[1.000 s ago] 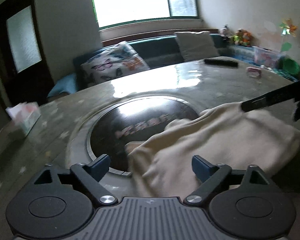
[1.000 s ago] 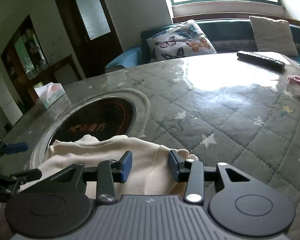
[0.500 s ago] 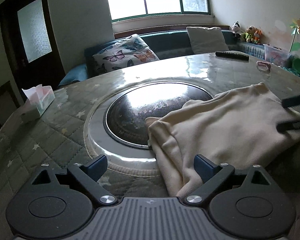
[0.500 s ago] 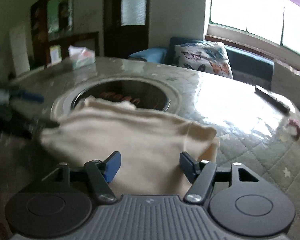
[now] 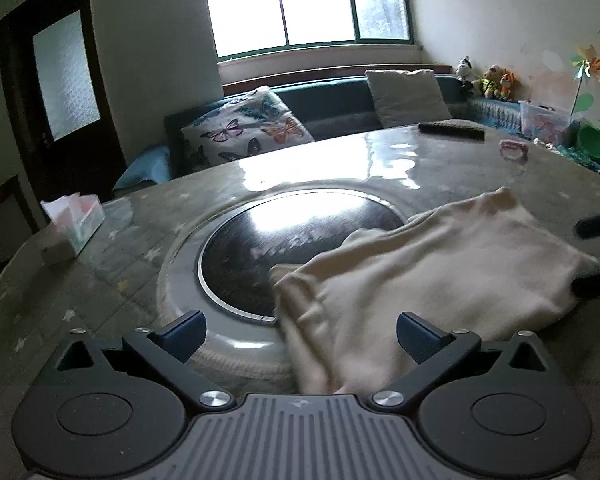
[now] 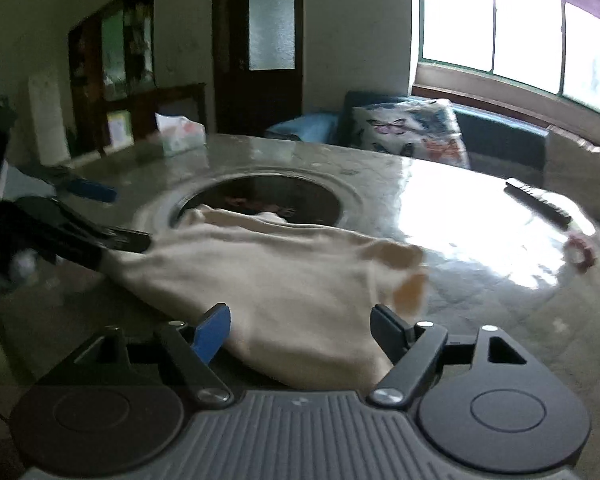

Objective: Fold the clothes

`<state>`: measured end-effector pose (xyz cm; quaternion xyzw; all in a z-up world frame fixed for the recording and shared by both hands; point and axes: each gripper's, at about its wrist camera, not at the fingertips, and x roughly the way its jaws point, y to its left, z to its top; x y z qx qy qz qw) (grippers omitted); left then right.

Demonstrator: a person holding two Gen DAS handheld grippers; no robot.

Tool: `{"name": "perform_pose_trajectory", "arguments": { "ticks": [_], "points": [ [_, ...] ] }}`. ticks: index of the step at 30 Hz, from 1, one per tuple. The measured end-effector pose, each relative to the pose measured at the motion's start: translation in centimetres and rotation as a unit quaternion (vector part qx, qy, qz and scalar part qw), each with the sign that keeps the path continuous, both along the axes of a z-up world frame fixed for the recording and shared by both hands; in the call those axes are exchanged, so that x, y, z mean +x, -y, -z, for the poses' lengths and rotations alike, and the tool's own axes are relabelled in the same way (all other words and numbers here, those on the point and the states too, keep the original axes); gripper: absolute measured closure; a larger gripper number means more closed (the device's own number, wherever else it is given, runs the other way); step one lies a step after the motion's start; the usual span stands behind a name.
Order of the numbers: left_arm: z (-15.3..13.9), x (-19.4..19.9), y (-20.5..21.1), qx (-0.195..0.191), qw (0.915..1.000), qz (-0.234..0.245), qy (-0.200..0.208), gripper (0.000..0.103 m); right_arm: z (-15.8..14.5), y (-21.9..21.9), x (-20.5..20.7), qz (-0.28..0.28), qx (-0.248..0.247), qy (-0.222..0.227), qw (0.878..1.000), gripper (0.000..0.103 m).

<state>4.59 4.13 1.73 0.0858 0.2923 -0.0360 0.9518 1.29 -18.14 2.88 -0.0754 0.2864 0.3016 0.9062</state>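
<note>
A cream garment point(image 5: 428, 276) lies folded on the round table, partly over the dark centre disc point(image 5: 260, 248). It also shows in the right wrist view point(image 6: 268, 280). My left gripper point(image 5: 300, 330) is open and empty at the garment's near left edge. My right gripper point(image 6: 300, 326) is open and empty above the garment's near side. The right gripper's fingers point(image 5: 596, 224) show at the garment's right edge in the left wrist view. The left gripper's fingers point(image 6: 88, 190) show at its left edge in the right wrist view.
A tissue box point(image 5: 70, 226) stands at the table's left. A black remote point(image 5: 452, 130) and a pink hair tie point(image 5: 514, 148) lie at the far right. A sofa with a butterfly cushion point(image 5: 248, 130) runs behind the table, below the window.
The right gripper has opened, let go of the garment and drawn back. The left gripper has pulled back and up. The garment now lies flatter on the table.
</note>
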Motion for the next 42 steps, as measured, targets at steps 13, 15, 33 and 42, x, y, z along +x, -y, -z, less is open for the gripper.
{"name": "perform_pose_trajectory", "arguments": {
  "ticks": [13, 15, 33, 42],
  "points": [
    [0.4, 3.3, -1.3, -0.016, 0.9991, -0.032, -0.023, 0.000, 0.7, 0.2, 0.7, -0.019, -0.006, -0.031, 0.999, 0.017],
    [0.5, 4.1, -1.7, -0.010, 0.9987, -0.044, -0.024, 0.000, 0.0, -0.2, 1.1, -0.023, -0.004, -0.020, 1.000, 0.016],
    [2.4, 8.1, -4.6, 0.000, 0.9962, -0.070, -0.051, 0.000, 2.0, -0.7, 8.3, 0.013, 0.010, -0.064, 0.998, 0.015],
    [1.9, 10.3, -2.8, 0.008, 0.9980, -0.044, -0.045, 0.000, 0.8, -1.9, 10.6, 0.007, 0.016, -0.046, 0.999, 0.014]
  ]
}}
